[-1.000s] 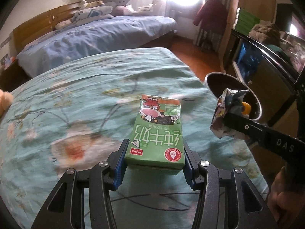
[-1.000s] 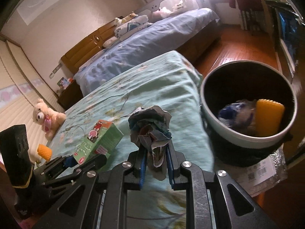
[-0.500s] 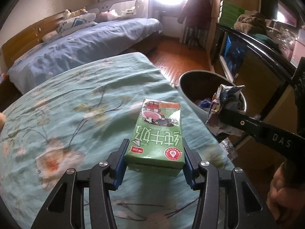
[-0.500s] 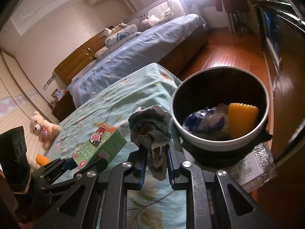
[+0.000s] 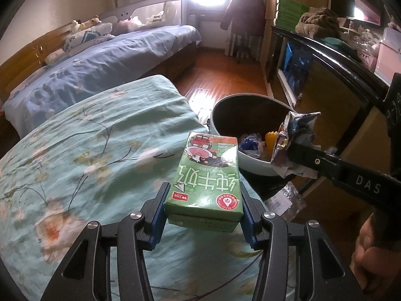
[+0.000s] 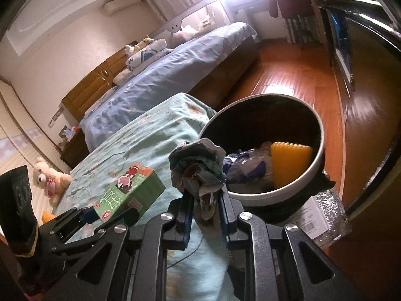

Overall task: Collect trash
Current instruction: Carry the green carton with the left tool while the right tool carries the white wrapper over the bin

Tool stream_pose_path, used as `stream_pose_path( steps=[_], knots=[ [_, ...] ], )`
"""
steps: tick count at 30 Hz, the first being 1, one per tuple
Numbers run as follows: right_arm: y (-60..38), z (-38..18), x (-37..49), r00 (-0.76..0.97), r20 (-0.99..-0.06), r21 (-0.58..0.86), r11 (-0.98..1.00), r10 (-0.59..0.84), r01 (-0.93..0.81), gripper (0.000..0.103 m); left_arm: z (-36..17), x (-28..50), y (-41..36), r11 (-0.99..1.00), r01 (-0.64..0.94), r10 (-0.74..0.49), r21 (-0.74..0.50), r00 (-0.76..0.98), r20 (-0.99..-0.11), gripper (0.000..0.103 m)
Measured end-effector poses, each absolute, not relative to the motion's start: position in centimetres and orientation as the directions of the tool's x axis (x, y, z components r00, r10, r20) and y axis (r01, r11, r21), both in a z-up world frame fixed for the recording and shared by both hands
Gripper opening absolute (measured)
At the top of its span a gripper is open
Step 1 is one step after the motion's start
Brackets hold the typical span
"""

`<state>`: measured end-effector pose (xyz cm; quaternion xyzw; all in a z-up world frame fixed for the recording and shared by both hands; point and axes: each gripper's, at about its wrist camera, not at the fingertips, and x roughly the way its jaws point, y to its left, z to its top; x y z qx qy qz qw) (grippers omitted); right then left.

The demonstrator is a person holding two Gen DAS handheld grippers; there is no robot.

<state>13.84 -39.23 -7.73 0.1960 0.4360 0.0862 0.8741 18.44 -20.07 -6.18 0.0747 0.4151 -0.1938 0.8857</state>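
My left gripper [image 5: 203, 210] is shut on a green milk carton [image 5: 208, 175] and holds it above the teal floral bedspread [image 5: 87, 155]. My right gripper [image 6: 205, 208] is shut on a crumpled wrapper [image 6: 198, 165], just short of the rim of a round grey trash bin [image 6: 318, 125]. The bin holds a yellow item [image 6: 288, 163] and blue-white wrappers [image 6: 240, 170]. In the left wrist view the right gripper [image 5: 298, 150] with the wrapper [image 5: 293, 140] hangs at the bin's [image 5: 225, 102] right rim. The carton also shows in the right wrist view [image 6: 130, 190].
A silver foil package [image 6: 323, 215] lies on the wooden floor beside the bin. A dark cabinet [image 5: 325, 80] stands right of the bin. A second bed with a blue cover [image 5: 100, 57] is beyond. A teddy bear [image 6: 47, 180] sits on the bed's far side.
Both grippers have moved toward the trash bin with their loads. The bin now looks larger and nearer in both views.
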Motion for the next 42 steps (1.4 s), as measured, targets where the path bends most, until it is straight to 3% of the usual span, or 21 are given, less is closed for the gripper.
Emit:
stream_pose_path(
  steps=[42],
  knots=[
    [-43.7, -8.8, 17.1, 0.608, -0.752, 0.390, 0.916, 0.254, 0.099, 0.019, -6.8, 21.8, -24.3, 0.893, 0.450, -0.288, -0.006, 0.562, -0.775, 0.049]
  ],
)
